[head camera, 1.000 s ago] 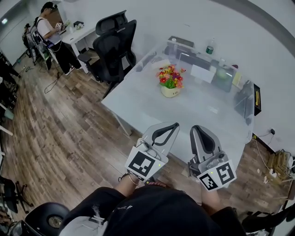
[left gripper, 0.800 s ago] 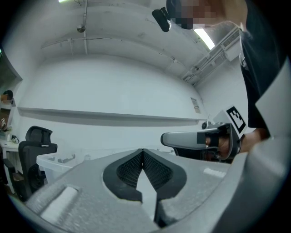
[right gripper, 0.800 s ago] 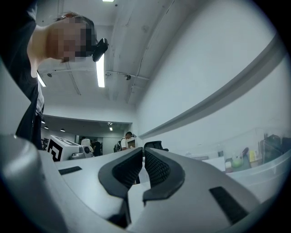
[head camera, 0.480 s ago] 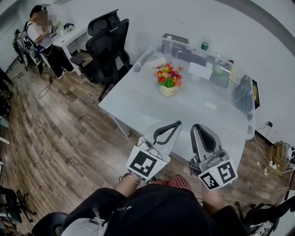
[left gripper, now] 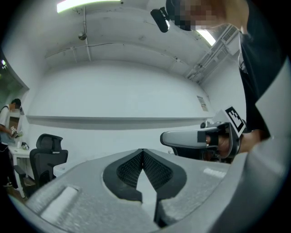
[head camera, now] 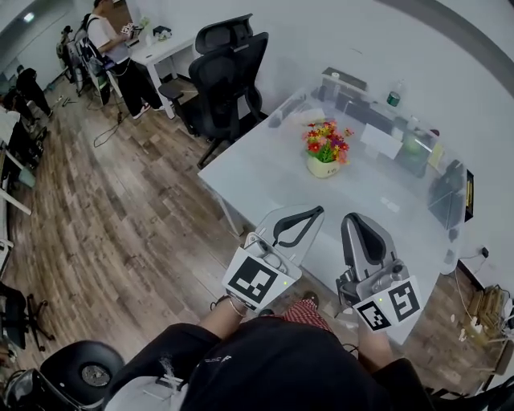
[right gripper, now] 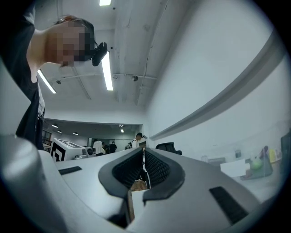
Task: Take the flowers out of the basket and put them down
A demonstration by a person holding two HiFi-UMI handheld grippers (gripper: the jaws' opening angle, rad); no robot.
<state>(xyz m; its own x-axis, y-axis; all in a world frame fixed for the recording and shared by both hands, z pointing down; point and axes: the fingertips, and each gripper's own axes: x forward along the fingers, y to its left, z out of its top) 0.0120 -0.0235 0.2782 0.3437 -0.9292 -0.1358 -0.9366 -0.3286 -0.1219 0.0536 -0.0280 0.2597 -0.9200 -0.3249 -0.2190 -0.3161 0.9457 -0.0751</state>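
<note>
Hovering side by side, the left gripper (head camera: 313, 213) and right gripper (head camera: 353, 219) both have their jaws pressed together — nothing sits between them. The flowers (head camera: 325, 138) stand in their basket (head camera: 323, 167) on the white table (head camera: 265, 172), well apart from both

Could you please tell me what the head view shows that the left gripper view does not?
Only the head view shows the flowers in their basket. Only the left gripper view shows the ceiling light and, up close, that this gripper's jaws are shut on nothing. Both show the left gripper, the right gripper and a black office chair.
</note>
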